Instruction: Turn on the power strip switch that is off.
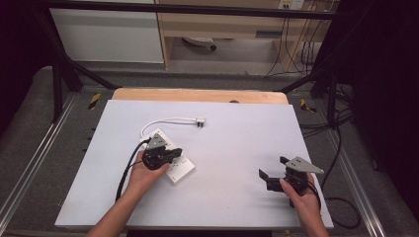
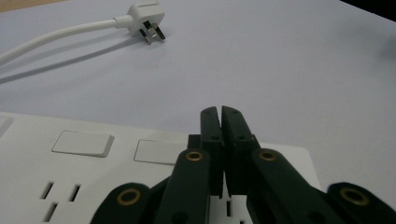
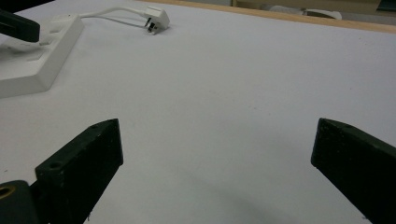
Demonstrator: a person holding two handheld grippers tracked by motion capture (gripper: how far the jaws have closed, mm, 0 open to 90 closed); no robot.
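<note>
A white power strip (image 1: pixel 179 169) lies left of the table's middle, and its white cable loops back to a plug (image 1: pixel 199 121) lying loose on the table. My left gripper (image 1: pixel 176 153) is over the strip's near end, shut with nothing between its jaws. In the left gripper view its tips (image 2: pixel 220 114) sit just above the strip (image 2: pixel 84 186), beside two rocker switches (image 2: pixel 83 143); whether they touch it I cannot tell. The plug (image 2: pixel 147 21) lies beyond. My right gripper (image 1: pixel 272 167) rests open at the table's right; in its own view (image 3: pixel 219 154) the jaws stand wide over bare table.
The white tabletop (image 1: pixel 232 143) has a wooden edge (image 1: pixel 197 95) at the back. Black frame bars and cables run along the floor on both sides. In the right gripper view the strip (image 3: pixel 42 51) and plug (image 3: pixel 156 18) lie far left.
</note>
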